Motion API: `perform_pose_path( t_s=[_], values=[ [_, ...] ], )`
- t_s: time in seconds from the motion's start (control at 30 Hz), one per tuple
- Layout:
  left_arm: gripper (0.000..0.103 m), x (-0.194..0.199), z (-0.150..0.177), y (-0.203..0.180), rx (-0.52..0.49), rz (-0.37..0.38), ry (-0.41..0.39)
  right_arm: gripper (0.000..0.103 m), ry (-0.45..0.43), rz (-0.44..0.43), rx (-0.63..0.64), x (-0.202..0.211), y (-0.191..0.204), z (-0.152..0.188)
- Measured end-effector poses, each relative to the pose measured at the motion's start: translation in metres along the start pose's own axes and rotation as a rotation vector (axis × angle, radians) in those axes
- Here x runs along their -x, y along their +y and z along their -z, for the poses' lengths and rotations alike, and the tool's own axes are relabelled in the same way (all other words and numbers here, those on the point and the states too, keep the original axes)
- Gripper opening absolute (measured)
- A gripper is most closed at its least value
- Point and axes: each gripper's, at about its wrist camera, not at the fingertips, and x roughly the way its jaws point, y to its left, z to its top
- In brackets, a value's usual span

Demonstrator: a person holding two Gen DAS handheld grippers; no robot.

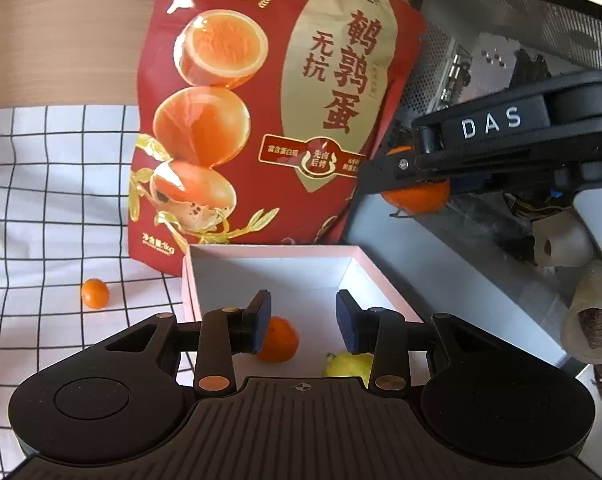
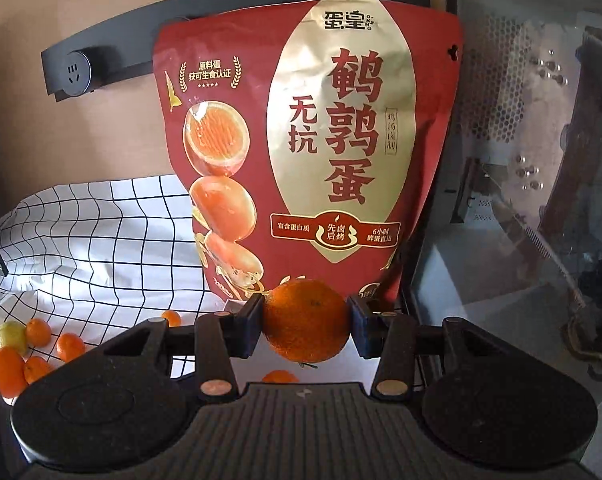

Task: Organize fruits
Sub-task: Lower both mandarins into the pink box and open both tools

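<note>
My left gripper (image 1: 303, 322) is open and empty, hovering over a white box (image 1: 269, 270) with pink outer walls. In the box lie an orange (image 1: 279, 340) and a yellow lemon (image 1: 347, 364). My right gripper (image 2: 306, 322) is shut on a large orange (image 2: 306, 322), held in the air; in the left wrist view it (image 1: 385, 176) hangs with that orange (image 1: 417, 196) up right of the box. A small orange (image 1: 95, 293) lies on the checked cloth (image 1: 41, 200). Several oranges (image 2: 9, 364) and a lemon (image 2: 11, 336) lie at the cloth's left.
A tall red snack bag (image 1: 261, 100) stands right behind the box. A dark computer case with a glass side (image 1: 501, 40) stands to the right. Cardboard tubes (image 1: 589, 320) lie right of the box. A wall socket (image 2: 75, 74) is behind.
</note>
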Motion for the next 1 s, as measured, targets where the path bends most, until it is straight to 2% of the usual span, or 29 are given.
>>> perform_pose_path(
  t_s=[0.17, 0.37, 0.53, 0.6, 0.67, 0.77, 0.9, 1.0],
  values=[
    [0.040, 0.001, 0.006, 0.011, 0.024, -0.013, -0.004, 0.044, 0.006, 0.007, 0.004, -0.009, 0.000, 0.004],
    [0.040, 0.002, 0.014, 0.025, 0.069, -0.016, -0.010, 0.044, 0.099, 0.000, -0.053, -0.049, -0.008, 0.019],
    [0.040, 0.011, 0.018, 0.038, 0.078, -0.047, -0.023, 0.045, 0.127, 0.001, -0.081, -0.070, -0.013, 0.028],
    [0.040, 0.017, 0.020, 0.046, 0.081, -0.069, -0.035, 0.046, 0.123, -0.015, -0.086, -0.071, -0.014, 0.029],
    [0.040, 0.026, 0.023, 0.056, 0.086, -0.092, -0.051, 0.053, 0.100, -0.025, -0.085, -0.066, -0.013, 0.028],
    [0.040, 0.042, 0.030, 0.075, 0.105, -0.120, -0.085, 0.053, 0.069, -0.062, -0.076, -0.054, -0.008, 0.029],
    [0.040, 0.065, 0.041, 0.106, 0.159, -0.149, -0.146, 0.054, 0.037, -0.125, -0.045, -0.037, 0.001, 0.029],
    [0.040, 0.071, 0.047, 0.132, 0.219, -0.169, -0.171, 0.058, 0.016, -0.153, -0.008, -0.030, 0.008, 0.030]
  ],
)
